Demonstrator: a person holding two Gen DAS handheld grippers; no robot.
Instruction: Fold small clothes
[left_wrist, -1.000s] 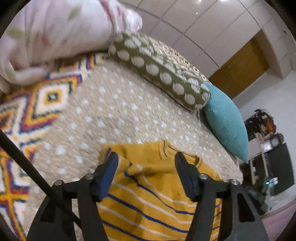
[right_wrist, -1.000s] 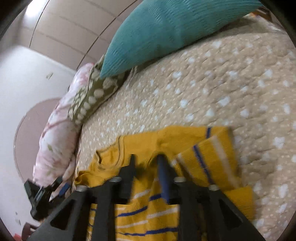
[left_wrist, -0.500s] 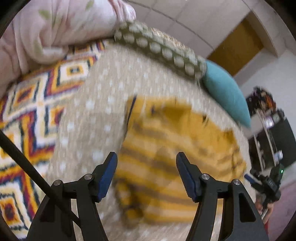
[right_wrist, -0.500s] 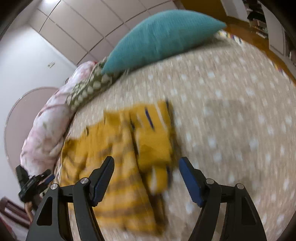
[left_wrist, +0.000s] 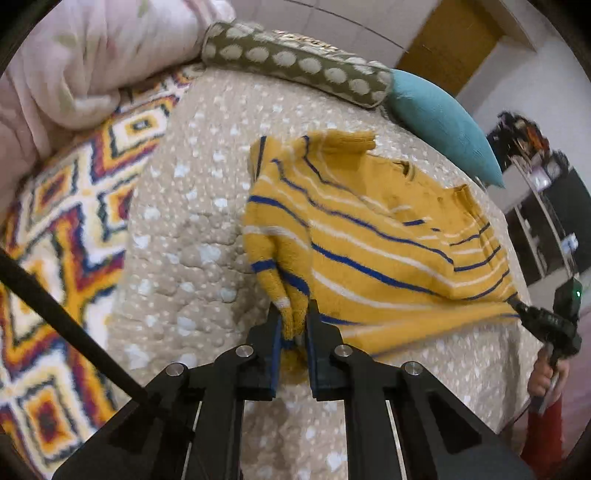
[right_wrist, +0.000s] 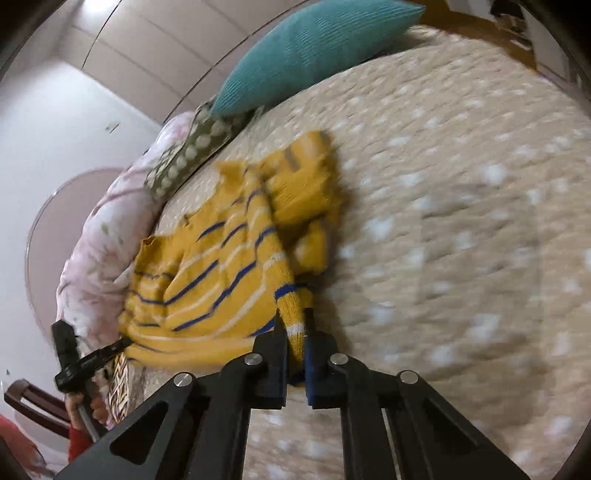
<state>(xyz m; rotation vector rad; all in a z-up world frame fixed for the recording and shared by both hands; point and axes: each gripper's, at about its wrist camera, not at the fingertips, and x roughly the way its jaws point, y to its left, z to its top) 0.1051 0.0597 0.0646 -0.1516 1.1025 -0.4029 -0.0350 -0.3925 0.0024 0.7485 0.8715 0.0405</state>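
In the left wrist view, the left gripper (left_wrist: 293, 325) is seen clamped on a bunched lower corner of the yellow striped sweater (left_wrist: 369, 236), the cloth being pinched between the two blue-padded fingers (left_wrist: 275, 343); the sweater is stretched across the beige dotted bedspread (left_wrist: 192, 221), its opposite lower corner being held by the right gripper (left_wrist: 517, 308) near the right edge of the frame; the hem between the two grippers is pulled taut and appears raised off the bed, while the collar end lies toward the pillows; a green spotted bolster (left_wrist: 295, 62) and a teal cushion (left_wrist: 443, 122) are seen beyond the sweater, a pink floral quilt (left_wrist: 85, 59) at the upper left, and a patterned blanket (left_wrist: 62, 236) along the left side.

In the right wrist view, the right gripper (right_wrist: 295, 347) is closed on a striped corner of the sweater (right_wrist: 221, 266), which is drawn from its fingers toward the left gripper (right_wrist: 123, 341) at the lower left; a folded sleeve lies on the far part of the garment; the bedspread (right_wrist: 461, 221) is blurred; the teal cushion (right_wrist: 314, 48) and the bolster (right_wrist: 188, 155) are seen above.
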